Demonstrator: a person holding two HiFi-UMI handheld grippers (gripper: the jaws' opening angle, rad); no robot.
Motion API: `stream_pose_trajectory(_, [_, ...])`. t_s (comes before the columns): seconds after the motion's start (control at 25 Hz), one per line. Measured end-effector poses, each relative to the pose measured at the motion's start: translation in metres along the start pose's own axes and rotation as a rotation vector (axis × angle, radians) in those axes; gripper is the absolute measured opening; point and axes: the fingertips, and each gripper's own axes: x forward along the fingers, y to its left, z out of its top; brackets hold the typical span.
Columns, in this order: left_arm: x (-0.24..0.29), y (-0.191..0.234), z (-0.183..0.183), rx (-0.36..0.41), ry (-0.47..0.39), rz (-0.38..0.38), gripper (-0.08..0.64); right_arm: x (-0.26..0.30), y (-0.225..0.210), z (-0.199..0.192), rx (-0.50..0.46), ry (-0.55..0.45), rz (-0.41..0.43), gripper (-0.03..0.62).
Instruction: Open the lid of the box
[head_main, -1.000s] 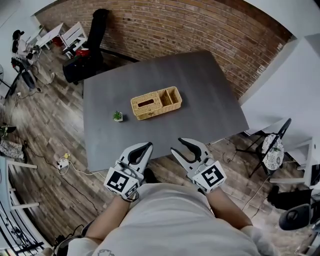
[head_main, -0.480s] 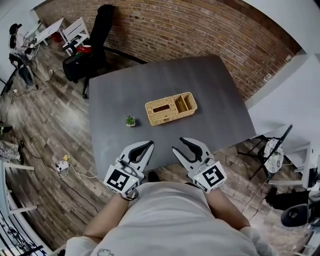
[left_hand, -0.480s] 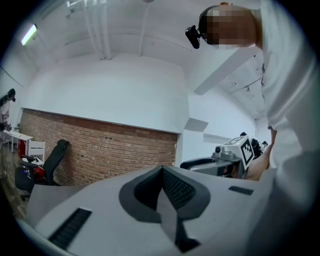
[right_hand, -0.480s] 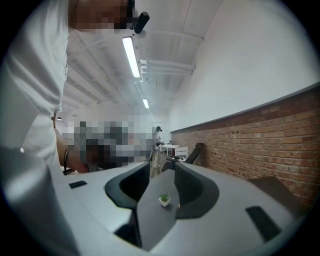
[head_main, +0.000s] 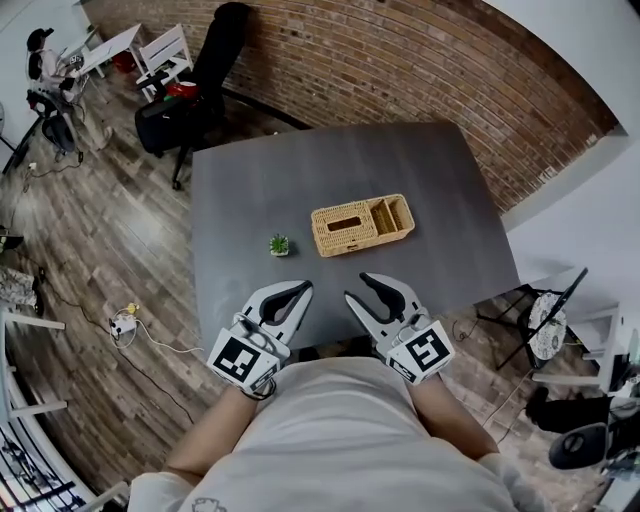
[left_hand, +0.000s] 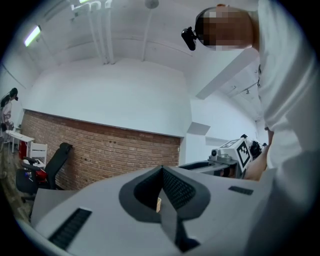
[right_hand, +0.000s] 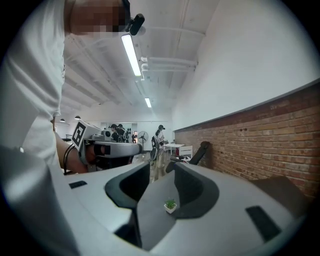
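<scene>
A woven wicker box lies in the middle of the grey table. Its left part carries a lid with a slot; its right part shows open compartments. Both grippers hover at the table's near edge, well short of the box. My left gripper has its fingertips touching and holds nothing; in the left gripper view a sliver of wicker shows through the jaws. My right gripper stands open and empty. The right gripper view frames a small potted plant between the jaws.
The small potted plant sits on the table left of the box. A black office chair stands by the brick wall behind the table. A folding chair is at the right, a power strip on the floor at the left.
The head view has swung: the table, box and plant now sit further right and lower in the picture, nearer the grippers. Both grippers keep the same pose and opening.
</scene>
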Motion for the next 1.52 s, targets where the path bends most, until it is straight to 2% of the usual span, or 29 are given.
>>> stream_pose_trajectory(0.28, [0.007,0.018,-0.01,-0.019,0.025,0.028,0.011,0.019,-0.008,-0.008,0.014,0.018,0.04,0.161])
stream_pose_trajectory(0.52, [0.02,0.041,-0.009,-0.021,0.04,0.075,0.011,0.035,-0.026,-0.016,-0.013,0.05,0.086,0.162])
stream_pose_trajectory(0.92, [0.048,0.077,-0.035,-0.065,0.084,0.132,0.011,0.07,-0.054,-0.038,-0.058,0.138,0.208,0.17])
stream_pose_trajectory(1.36, [0.09,0.107,-0.082,-0.142,0.185,0.166,0.011,0.091,-0.113,-0.108,-0.067,0.338,0.292,0.189])
stream_pose_trajectory(1.52, [0.098,0.117,-0.104,-0.144,0.223,0.169,0.011,0.104,-0.125,-0.143,-0.077,0.369,0.329,0.201])
